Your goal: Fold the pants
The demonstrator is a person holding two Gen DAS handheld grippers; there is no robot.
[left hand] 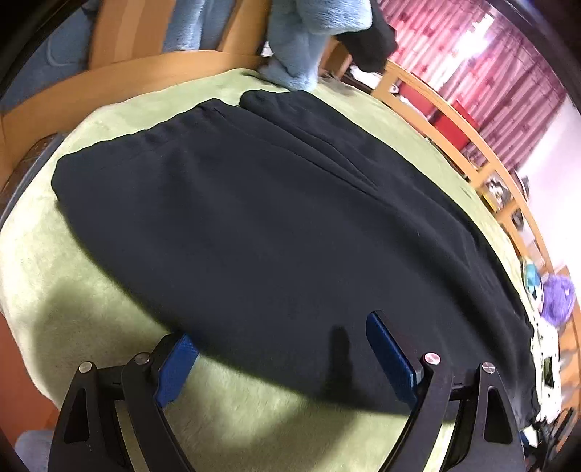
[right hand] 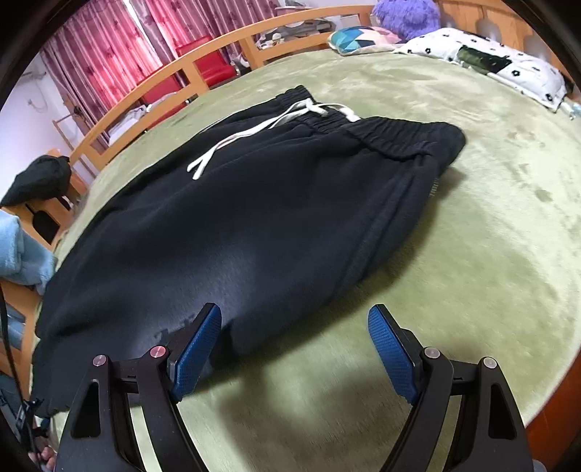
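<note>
Black pants lie flat on a green blanket, one leg over the other. In the right wrist view the pants show an elastic waistband at the far end with a white drawstring. My left gripper is open and empty, just above the near edge of the pants' leg part. My right gripper is open and empty, over the near side edge of the pants, its left finger above the fabric and its right finger above the blanket.
A wooden bed rail runs along the far side, with red curtains behind. A light blue fleece garment hangs at the foot end. A flowered pillow, a patterned cushion and a purple plush toy lie at the head end.
</note>
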